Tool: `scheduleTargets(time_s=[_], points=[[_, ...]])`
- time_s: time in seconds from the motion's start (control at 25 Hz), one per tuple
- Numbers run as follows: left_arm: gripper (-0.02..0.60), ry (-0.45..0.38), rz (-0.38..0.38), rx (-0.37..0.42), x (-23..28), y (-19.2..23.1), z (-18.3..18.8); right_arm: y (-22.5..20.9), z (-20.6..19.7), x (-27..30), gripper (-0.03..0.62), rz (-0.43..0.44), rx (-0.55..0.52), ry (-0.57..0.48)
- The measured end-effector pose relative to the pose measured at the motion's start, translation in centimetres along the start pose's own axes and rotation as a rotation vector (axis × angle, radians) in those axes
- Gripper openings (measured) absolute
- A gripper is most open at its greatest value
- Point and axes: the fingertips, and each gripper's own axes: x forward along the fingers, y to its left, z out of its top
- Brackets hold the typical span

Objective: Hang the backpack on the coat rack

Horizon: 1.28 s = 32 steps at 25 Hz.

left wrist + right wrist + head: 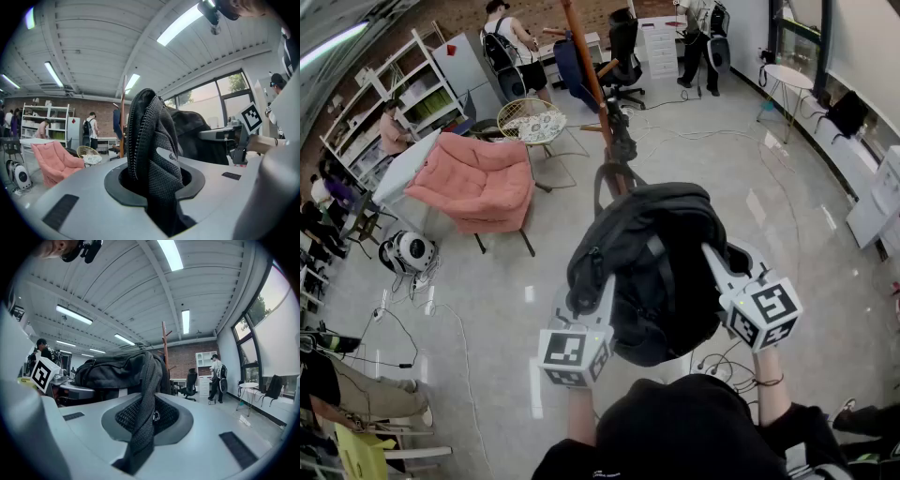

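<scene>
The backpack (647, 262) is black and held up in the air in front of the person, between the two grippers, with floor beneath it. The left gripper (607, 286) is clamped on a fold of its fabric with a zipper running up it; the right gripper (715, 260) is clamped on a mesh strap at the other side. Both sets of jaws stand nearly together, with only the cloth between them.

Just beyond the backpack stands the coat rack (589, 70), a brown wooden pole with pegs. Its foot is hidden behind the backpack. Something dark sits on the pole low down, too small to make out, and a blue thing (570, 67) shows just beside it.

To the left of the rack are a pink armchair (478, 183) and a wicker chair (530, 120). A black office chair (623, 42) stands behind the rack. Cables (675, 141) trail over the floor to its right, towards a small round table (787, 77). Several people stand well apart at the back, near white shelves (389, 89).
</scene>
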Motion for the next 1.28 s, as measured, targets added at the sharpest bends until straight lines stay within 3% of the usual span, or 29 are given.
scheduleTargets(time_s=[0.88, 1.28], points=[[0.118, 0.054, 0.056, -0.026, 3.0, -0.4, -1.0, -3.1, -1.6, 2.2, 0.047, 0.041, 0.083, 0.021], [0.118, 0.107, 0.088, -0.059, 6.1, 2.7, -2.4, -4.3, -3.1, 7.1, 0.046, 0.053, 0.134, 0.064]])
